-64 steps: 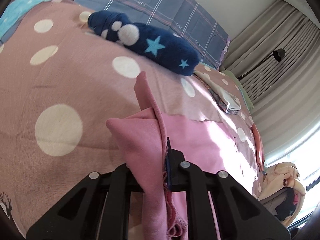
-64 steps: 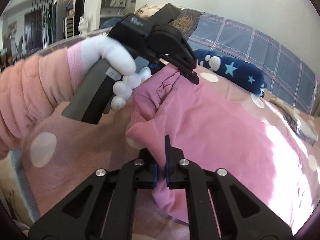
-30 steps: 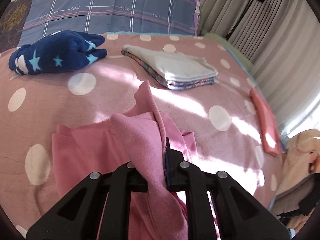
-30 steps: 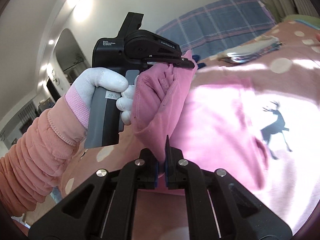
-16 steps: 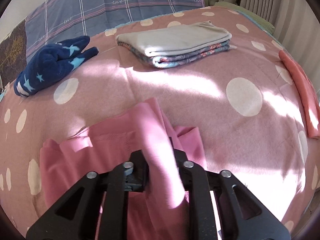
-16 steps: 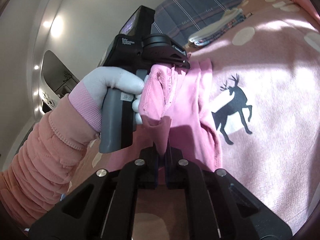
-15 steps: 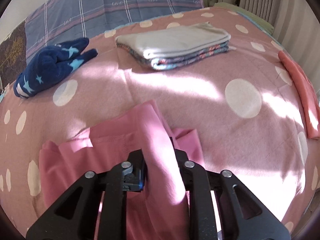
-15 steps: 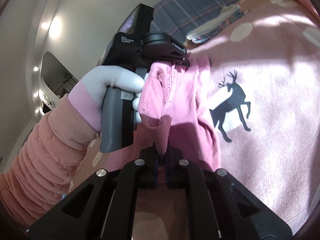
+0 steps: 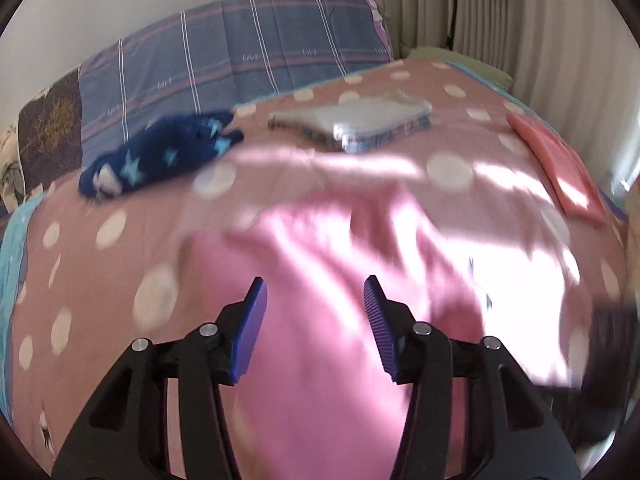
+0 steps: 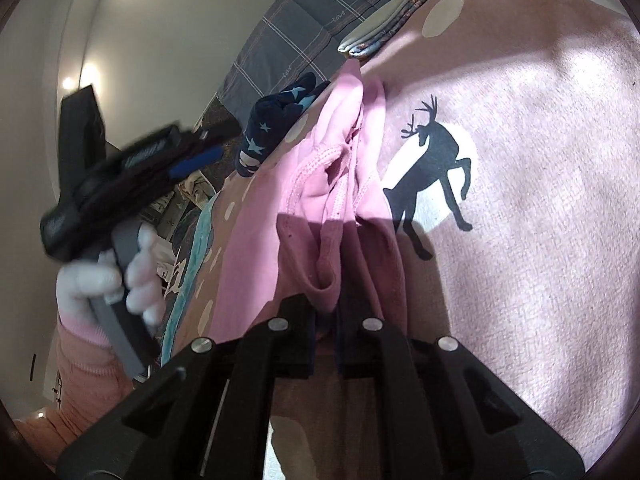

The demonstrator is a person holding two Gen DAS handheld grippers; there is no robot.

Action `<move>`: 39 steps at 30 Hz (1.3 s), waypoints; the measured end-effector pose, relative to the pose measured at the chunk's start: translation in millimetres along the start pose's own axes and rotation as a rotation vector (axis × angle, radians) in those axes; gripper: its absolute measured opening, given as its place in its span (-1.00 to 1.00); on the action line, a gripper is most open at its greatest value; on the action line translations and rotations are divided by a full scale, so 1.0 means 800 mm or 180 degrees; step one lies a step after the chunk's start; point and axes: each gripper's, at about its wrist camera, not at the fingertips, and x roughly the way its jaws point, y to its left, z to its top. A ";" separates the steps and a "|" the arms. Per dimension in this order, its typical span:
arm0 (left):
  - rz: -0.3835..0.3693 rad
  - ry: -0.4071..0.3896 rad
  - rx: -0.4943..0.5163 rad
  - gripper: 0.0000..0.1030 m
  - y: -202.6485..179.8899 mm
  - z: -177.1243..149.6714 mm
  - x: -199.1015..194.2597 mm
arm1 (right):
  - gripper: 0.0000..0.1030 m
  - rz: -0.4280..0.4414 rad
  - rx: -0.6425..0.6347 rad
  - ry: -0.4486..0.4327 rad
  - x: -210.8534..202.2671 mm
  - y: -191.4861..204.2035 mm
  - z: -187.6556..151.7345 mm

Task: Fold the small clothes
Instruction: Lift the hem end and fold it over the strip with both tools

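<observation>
Released since earlier, left gripper (image 9: 316,292) opening above pink garment (image 9: 320,248), right gripper (image 10: 324,312) pinching it, folded stack (image 9: 352,124) beyond

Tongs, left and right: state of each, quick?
Left tongs: opening, nothing between the pads; soft pink cotton garment lies beyond.
Right tongs: closed on the garment's folded edge.

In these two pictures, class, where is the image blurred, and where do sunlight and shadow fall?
Left wrist view: motion blur smears the pink garment and folded stack; the left claw, jaws opening and empty, stays sharp; a sun patch on the right is washed out. Right wrist view: the left claw is blurred; shadow darkens the garment at the shut right claw; the deer print is sunlit.
</observation>
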 end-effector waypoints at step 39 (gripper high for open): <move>0.0233 0.0125 -0.0014 -0.09 0.028 -0.193 -0.038 | -0.91 -0.0385 0.0337 0.0093 -0.013 -0.017 0.002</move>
